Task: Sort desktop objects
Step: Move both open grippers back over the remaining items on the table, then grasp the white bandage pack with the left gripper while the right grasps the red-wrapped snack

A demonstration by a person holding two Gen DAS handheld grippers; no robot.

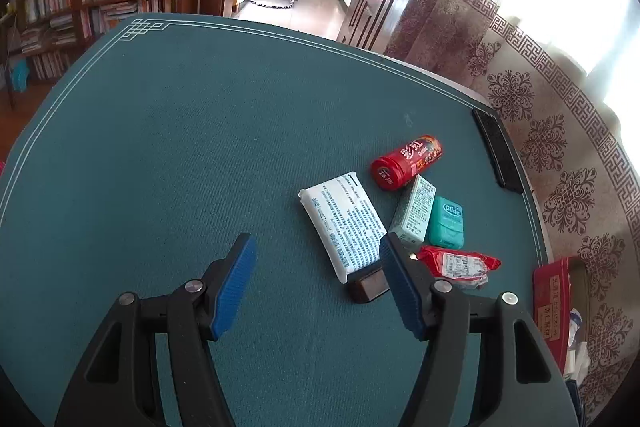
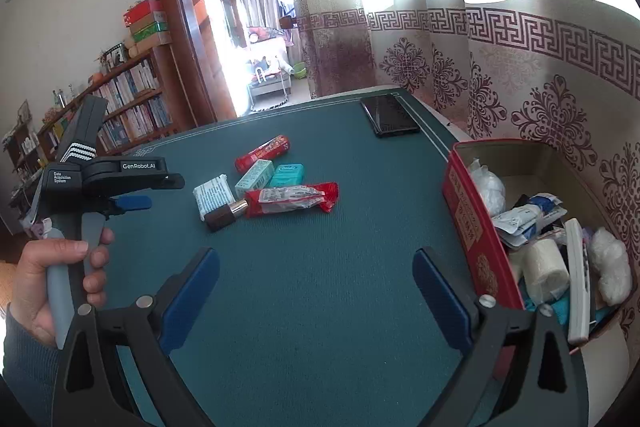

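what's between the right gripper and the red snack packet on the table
Nothing visible: only bare green mat lies between the open right gripper and the red snack packet.

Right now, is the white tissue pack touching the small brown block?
Touching. In the left wrist view the white tissue pack has its near end lying over the small brown block, with no gap; the right wrist view agrees.

Loose items cluster near the table's (image 2: 320, 287) right edge — red tube (image 1: 406, 163) lying flat, white packet (image 1: 344, 223), pale carton (image 1: 414, 209), teal floss case (image 1: 447, 223), red wrapper (image 1: 460, 265), brown block (image 1: 366, 287). Red box (image 2: 472, 223) — open, partly filled — sits at that edge.
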